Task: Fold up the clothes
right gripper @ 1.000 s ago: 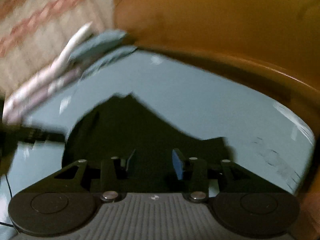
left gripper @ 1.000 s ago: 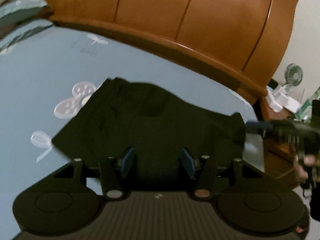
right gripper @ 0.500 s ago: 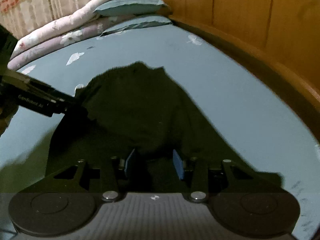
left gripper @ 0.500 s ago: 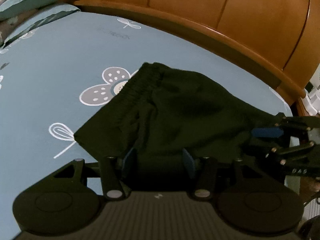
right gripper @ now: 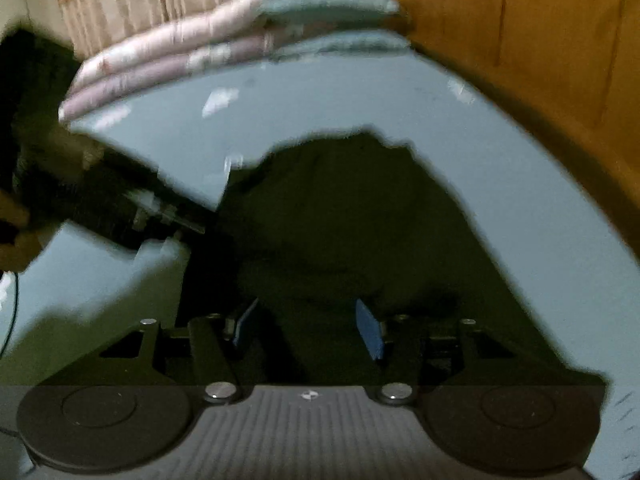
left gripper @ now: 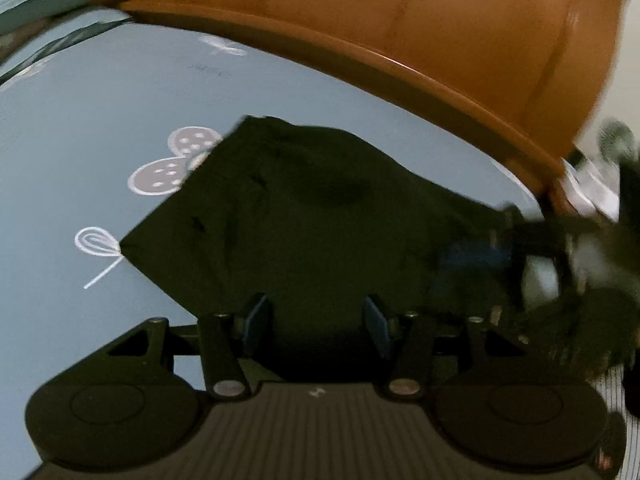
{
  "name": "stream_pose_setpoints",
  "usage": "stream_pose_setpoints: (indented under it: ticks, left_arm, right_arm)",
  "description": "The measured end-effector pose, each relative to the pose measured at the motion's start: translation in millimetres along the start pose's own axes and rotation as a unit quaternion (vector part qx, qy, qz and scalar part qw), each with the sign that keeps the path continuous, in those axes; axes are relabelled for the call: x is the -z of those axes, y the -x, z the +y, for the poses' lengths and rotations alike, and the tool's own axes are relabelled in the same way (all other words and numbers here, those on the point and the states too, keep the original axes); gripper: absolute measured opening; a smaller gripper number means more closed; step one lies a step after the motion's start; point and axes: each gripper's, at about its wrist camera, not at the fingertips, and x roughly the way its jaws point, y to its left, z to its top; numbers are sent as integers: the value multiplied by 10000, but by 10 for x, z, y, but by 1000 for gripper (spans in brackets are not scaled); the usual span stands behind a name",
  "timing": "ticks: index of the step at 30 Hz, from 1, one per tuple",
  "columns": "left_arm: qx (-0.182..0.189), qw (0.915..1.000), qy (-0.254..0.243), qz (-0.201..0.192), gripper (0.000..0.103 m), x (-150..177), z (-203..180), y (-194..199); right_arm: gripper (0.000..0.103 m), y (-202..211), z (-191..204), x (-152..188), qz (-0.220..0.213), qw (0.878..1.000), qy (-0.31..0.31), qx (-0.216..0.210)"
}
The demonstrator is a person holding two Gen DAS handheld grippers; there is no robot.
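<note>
Left wrist view: dark garment (left gripper: 320, 216), one item, spread in a rumpled heap on the bed sheet (left gripper: 80, 120), its near edge running under and between the fingers.
- Left gripper (left gripper: 316, 320): blue-padded fingers (left gripper: 256, 318) stand wide apart over the cloth; whether any fabric is pinched cannot be told, since the dark cloth fills the gap.
- Right gripper (left gripper: 480, 256): seen blurred at the garment's right edge, blue pad against or just beside the fabric; grip not readable from this view.
- Bed sheet: pale blue, printed with white-outlined motifs; round dotted motif (left gripper: 172, 164) touches the garment's upper left edge; a looped line motif (left gripper: 96, 248) lies just beside its left corner.
- Wooden headboard (left gripper: 400, 20): orange-brown, curved, behind the bed.
- Small fan (left gripper: 616, 140): blurred, far right beyond the bed.

Right wrist view: same garment (right gripper: 360, 220), on the sheet (right gripper: 500, 160), reaching between the fingers (right gripper: 368, 332).
- Right gripper (right gripper: 306, 328): fingers wide apart, cloth lying under the gap.
- Left gripper (right gripper: 188, 224): blurred, its tip at the garment's left edge.
- Stacked pillows (right gripper: 240, 36): pink and teal, at the far end of the bed.
- Curtain (right gripper: 120, 4): pale, patterned, behind the pillows.
</note>
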Motion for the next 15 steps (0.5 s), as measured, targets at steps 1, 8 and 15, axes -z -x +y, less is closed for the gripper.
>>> stream_pose_setpoints:
  ticks: [1,8,15]
  left_arm:
    - [89,9999,-133,-14,52,3,-39,31]
    - [790,9932,-858,57,52,-11,-393,-53]
    - [720,9951,-495,453,52,110,-254,-200]
  right_arm:
    - [58,82,-53,-39,-88,10000,-23,21]
    - [44,-75,-397,-346,-217,9994,-61,250]
    - [35,-524,-573,-235,379,9989,-224,189]
